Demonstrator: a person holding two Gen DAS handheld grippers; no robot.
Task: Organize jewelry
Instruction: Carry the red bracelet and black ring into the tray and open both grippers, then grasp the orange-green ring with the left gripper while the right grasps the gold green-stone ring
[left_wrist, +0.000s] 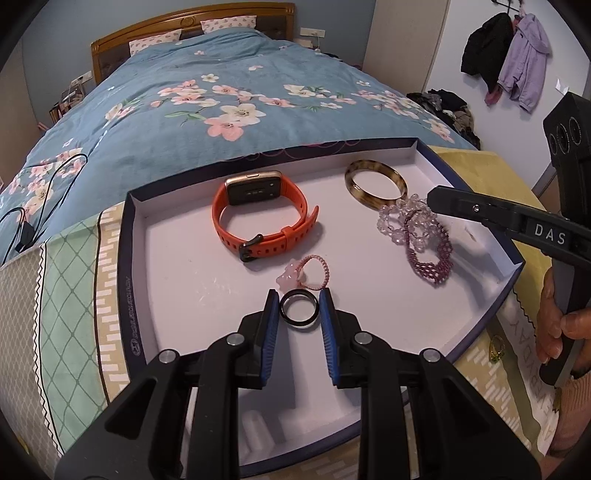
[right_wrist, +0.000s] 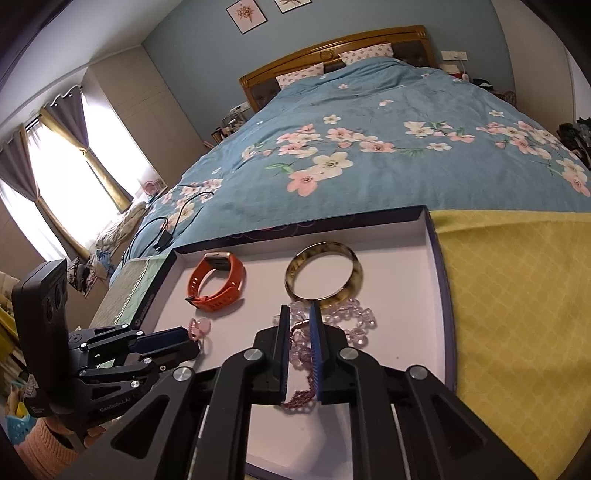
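STEP: both tongs down in the box lid (left_wrist: 125, 258), setting jewelry | LEFT: left gripper (left_wrist: 299, 310) narrow, clamped on black ring (left_wrist: 298, 309), just below pink hair tie (left_wrist: 314, 273) | RIGHT: right gripper (right_wrist: 300, 347) jaws slightly parted around purple beaded bracelet (right_wrist: 301, 397), contact unclear | NEXT: release, lift clear.

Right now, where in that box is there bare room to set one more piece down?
The near-left floor of the box is bare, bordered by its left wall and the orange watch. A narrower strip lies behind the watch. The right side is crowded: the amber bangle, clear beads and purple bracelet overlap there.
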